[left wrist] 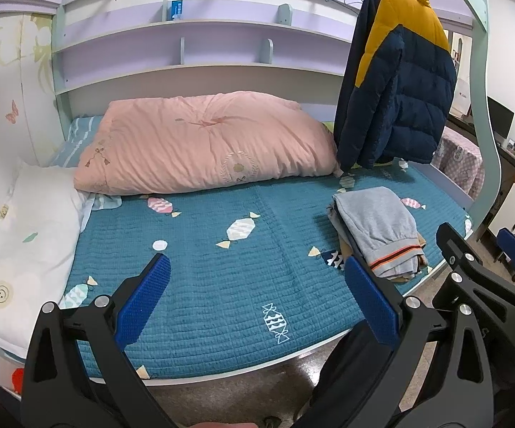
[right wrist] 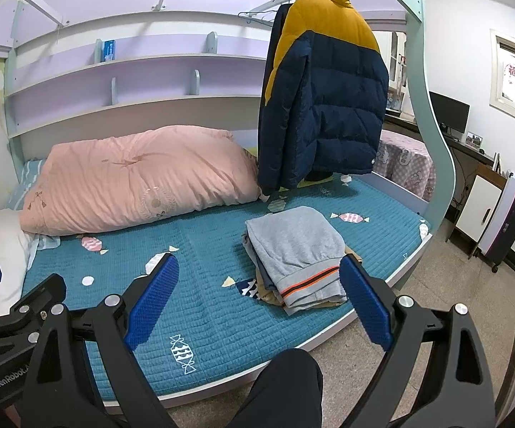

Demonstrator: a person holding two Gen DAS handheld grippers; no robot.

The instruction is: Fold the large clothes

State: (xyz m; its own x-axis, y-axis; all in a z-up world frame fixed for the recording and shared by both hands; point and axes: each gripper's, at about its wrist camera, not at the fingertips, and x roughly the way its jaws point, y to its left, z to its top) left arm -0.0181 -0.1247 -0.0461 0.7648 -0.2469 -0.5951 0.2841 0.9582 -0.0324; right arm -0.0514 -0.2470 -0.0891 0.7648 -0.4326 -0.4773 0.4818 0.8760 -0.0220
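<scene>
A: How many things sit on the bed [right wrist: 221, 324]?

B: One pink quilt [right wrist: 136, 178] at its back, one white pillow [left wrist: 32, 246] at its left end, one stack of folded clothes [right wrist: 296, 253] near its front right edge. One navy and yellow jacket [right wrist: 325, 96] hangs above the bed's right end.

A: What differs between the views?

B: Only the right wrist view shows the monitor [right wrist: 448, 110] and suitcase [right wrist: 507, 221] beyond the bed.

A: The grippers?

B: Two: left gripper [left wrist: 257, 296] and right gripper [right wrist: 259, 296], both spread wide, empty, over the bed's front edge.
</scene>
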